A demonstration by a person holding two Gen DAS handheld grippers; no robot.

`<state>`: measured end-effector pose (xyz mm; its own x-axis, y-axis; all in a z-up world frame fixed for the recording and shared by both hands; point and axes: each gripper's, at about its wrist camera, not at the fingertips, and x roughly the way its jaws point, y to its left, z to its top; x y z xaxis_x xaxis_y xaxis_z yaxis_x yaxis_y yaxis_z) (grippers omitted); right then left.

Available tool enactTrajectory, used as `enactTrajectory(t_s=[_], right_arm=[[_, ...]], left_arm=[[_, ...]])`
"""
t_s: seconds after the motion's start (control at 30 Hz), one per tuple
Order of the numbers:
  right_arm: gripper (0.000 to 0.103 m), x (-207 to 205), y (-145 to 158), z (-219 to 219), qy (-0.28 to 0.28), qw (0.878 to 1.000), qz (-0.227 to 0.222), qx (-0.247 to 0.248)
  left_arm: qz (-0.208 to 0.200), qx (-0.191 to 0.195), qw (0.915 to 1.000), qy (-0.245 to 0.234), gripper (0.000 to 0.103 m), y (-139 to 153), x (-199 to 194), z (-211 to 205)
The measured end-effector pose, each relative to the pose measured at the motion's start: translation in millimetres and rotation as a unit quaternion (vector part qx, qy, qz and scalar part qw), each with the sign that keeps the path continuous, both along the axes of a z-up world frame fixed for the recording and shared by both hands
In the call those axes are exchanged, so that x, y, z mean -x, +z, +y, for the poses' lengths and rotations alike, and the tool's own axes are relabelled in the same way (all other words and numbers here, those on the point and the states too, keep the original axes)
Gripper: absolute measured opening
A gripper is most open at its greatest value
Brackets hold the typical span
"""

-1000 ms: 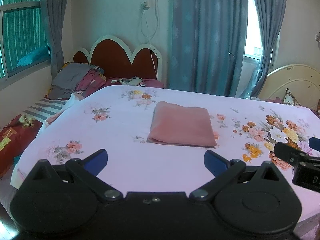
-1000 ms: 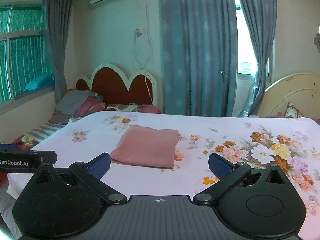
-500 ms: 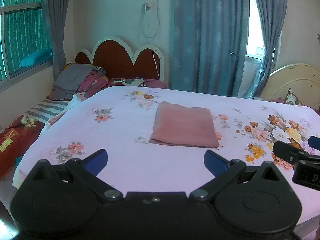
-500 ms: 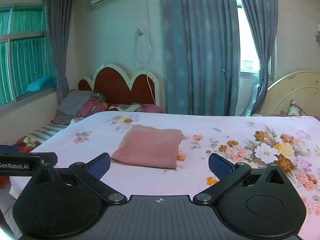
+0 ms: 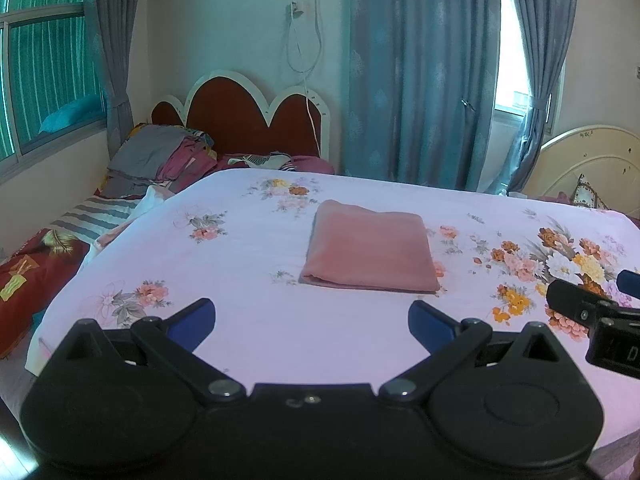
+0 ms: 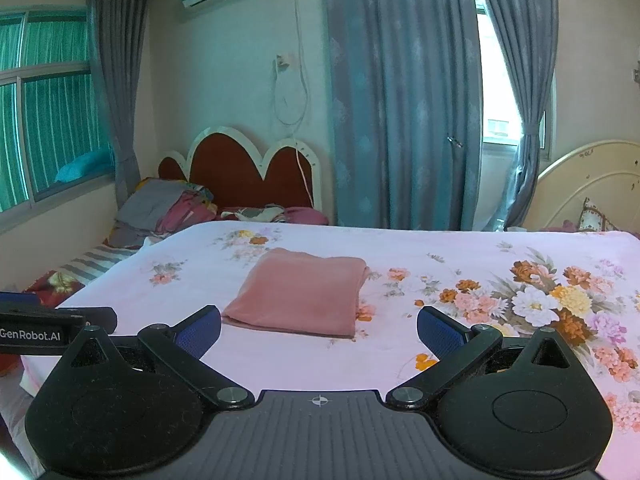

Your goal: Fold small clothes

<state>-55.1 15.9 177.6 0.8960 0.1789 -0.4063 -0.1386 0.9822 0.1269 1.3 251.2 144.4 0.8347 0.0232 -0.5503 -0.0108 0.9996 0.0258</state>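
Pink cloth lies folded flat on bedsheet; left gripper and right gripper are held clear, jaws spread, empty, presumably fold judged complete.

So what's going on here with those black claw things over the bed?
A person is folding small clothes with two tools. The left hand-held gripper and the right hand-held gripper both hang open above the near edge of the flowered bedsheet, holding nothing. A pink garment lies folded into a neat rectangle in the middle of the bed, touched by neither. A pile of other clothes sits by the headboard.
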Motion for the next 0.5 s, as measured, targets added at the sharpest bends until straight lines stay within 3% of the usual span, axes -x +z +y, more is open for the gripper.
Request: enactTrajectory(t_s=[0.5], right_arm=[[0.103, -1.5, -0.6, -1.0, 0.002, 1.0, 0.001, -0.001]], left_arm=[[0.0, -0.002, 1.0, 0.0, 0.102, 0.5, -1.4, 0.2]])
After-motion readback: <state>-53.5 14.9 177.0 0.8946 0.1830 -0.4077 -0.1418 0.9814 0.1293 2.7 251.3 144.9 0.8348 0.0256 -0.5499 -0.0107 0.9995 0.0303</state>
